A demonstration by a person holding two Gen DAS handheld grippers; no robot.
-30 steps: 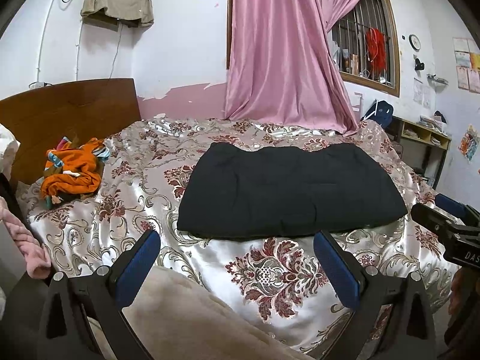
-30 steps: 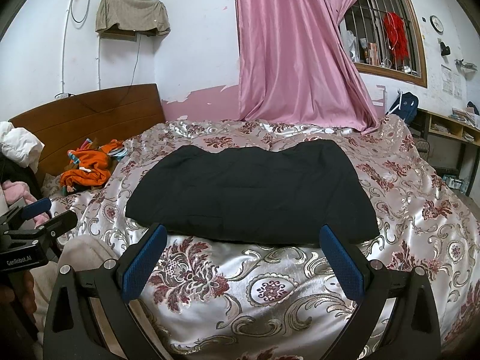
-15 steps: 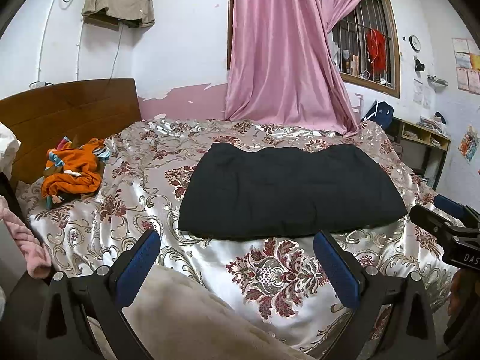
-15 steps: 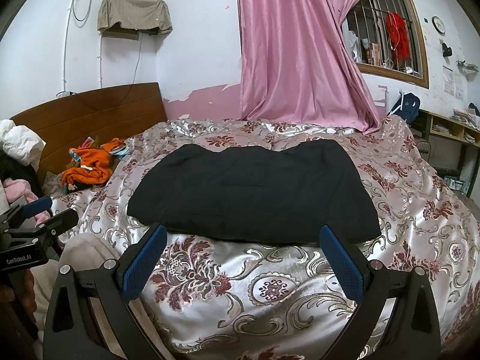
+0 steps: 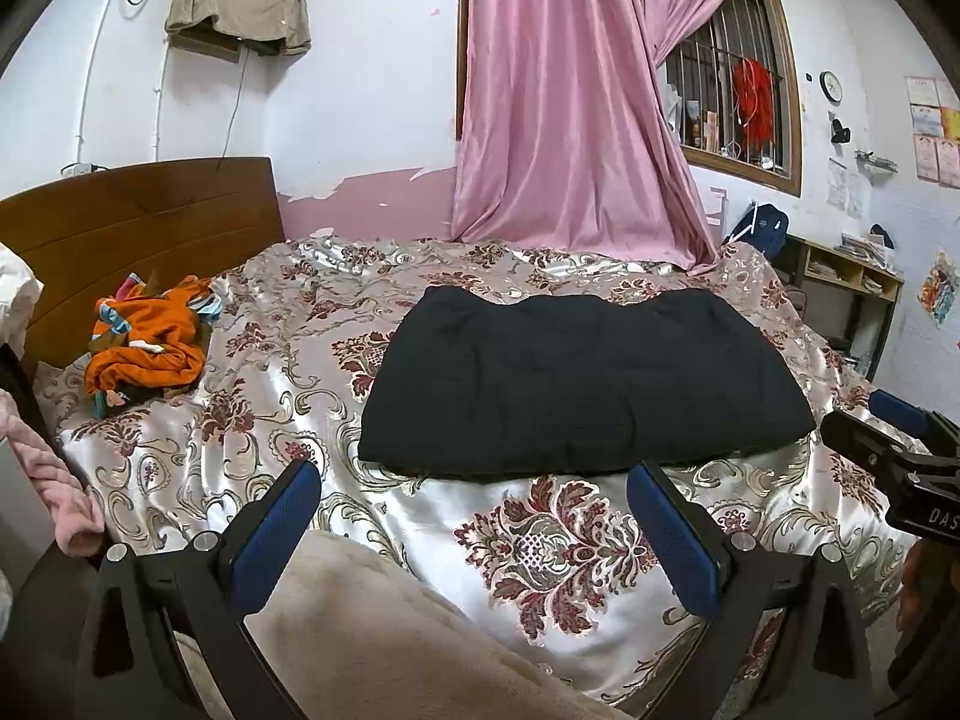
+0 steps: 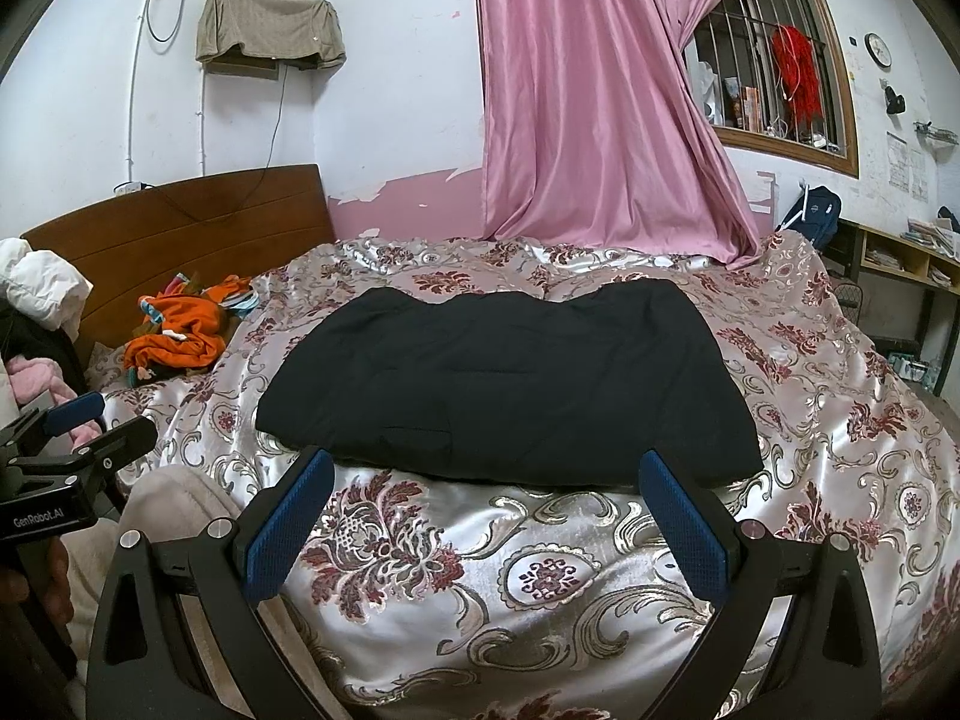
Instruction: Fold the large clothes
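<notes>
A black garment (image 5: pixel 576 378) (image 6: pixel 510 384) lies folded into a wide flat rectangle in the middle of the bed. My left gripper (image 5: pixel 474 516) hovers open just short of its near edge, nothing between its blue pads. My right gripper (image 6: pixel 486 510) is open too, held close above the bedspread in front of the garment's near edge. Each gripper shows at the rim of the other's view: the right one (image 5: pixel 900 456) at the far right, the left one (image 6: pixel 66 450) at the far left.
The bed wears a shiny floral bedspread (image 5: pixel 540 552) (image 6: pixel 540 576). An orange clothes pile (image 5: pixel 150 348) (image 6: pixel 180 330) sits by the wooden headboard (image 5: pixel 138 228). A beige fleece (image 5: pixel 384 642) lies under the left gripper. A pink curtain (image 6: pixel 600 108) hangs behind; shelves (image 5: pixel 852 276) stand at right.
Both views have shifted only slightly; the right gripper has crept a little nearer the garment's front edge. The garment lies as before and both grippers stay open.
</notes>
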